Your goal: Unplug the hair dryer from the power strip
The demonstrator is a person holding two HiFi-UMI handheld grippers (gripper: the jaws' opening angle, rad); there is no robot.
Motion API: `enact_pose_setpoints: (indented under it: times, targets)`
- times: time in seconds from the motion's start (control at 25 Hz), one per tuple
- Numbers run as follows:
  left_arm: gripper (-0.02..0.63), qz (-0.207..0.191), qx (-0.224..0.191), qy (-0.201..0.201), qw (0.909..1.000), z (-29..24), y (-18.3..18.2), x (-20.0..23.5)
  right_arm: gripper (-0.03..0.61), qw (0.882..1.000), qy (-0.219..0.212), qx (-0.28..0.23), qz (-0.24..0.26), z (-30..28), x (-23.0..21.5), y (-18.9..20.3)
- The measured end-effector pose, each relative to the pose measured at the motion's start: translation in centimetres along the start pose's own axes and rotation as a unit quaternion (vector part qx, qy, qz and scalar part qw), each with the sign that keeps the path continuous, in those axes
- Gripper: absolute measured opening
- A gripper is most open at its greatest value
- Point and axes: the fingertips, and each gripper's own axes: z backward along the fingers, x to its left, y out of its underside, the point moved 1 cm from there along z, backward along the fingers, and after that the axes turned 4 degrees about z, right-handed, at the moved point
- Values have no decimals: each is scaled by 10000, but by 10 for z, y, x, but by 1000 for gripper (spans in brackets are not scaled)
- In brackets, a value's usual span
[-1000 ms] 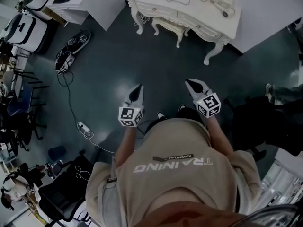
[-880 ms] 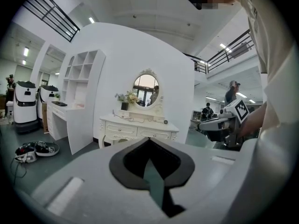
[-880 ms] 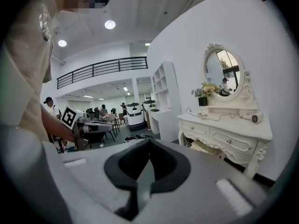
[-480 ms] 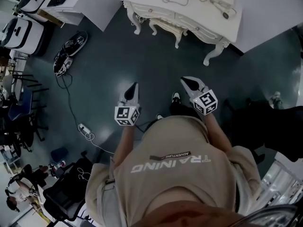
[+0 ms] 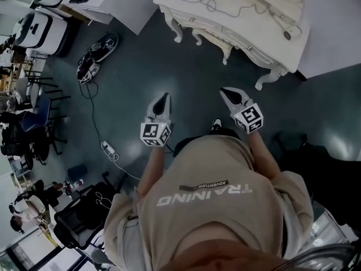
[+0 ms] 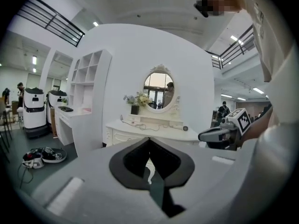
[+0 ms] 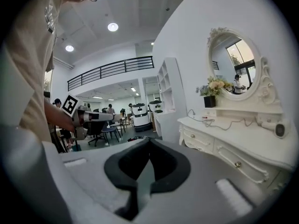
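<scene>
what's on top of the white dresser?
A hair dryer, its looping cord, a flower vase and an oval mirror. Plug and power strip: too small to tell.

Your head view: dim, bluish, faint sheen on floor (image 5: 333, 140). Your gripper views: bright ceiling lights (image 7: 112, 27), fisheye-bent, black corners; left gripper (image 6: 150, 140) soft-focused.

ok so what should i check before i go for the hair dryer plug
1. Left tongs empty: ok, shut on nothing.
2. Right tongs empty: ok, shut on nothing.
3. Hair dryer located: ok, right end of the dressing table.
4. Power strip located: ok, at the table's back by the flower pot.
5. Within reach: not ok, both tongs are over the floor, short of the table.
6. Plug seated: cannot tell.
</scene>
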Motion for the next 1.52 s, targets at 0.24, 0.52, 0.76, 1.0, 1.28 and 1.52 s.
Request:
enact_pose_setpoints:
  times: [0.24, 0.52, 0.76, 1.0, 1.28, 1.52]
  targets:
    - [6, 93, 176, -74, 9998, -41, 5, 3, 3, 9987, -450, 245, -34, -38, -35, 8]
    - [5, 286, 203, -85, 9993, -78, 1, 50, 3, 9973, -576, 437, -81, -94, -51, 5]
    - [5, 354, 246, 239, 9988, -104, -8, 110, 3, 9984, -184, 533, -43, -147, -52, -18]
    - [6, 56, 171, 746, 9971, -137, -56, 195, 3, 9982, 230, 555, -64, -220, -55, -65]
    - [6, -199, 364, 1086, 9932, -169, -49, 278, 3, 9980, 464, 434, 50, -310, -50, -101]
    - [5, 46, 320, 1102, 9934, -198, -54, 290, 3, 9971, 393, 644, 56, -341, -77, -106]
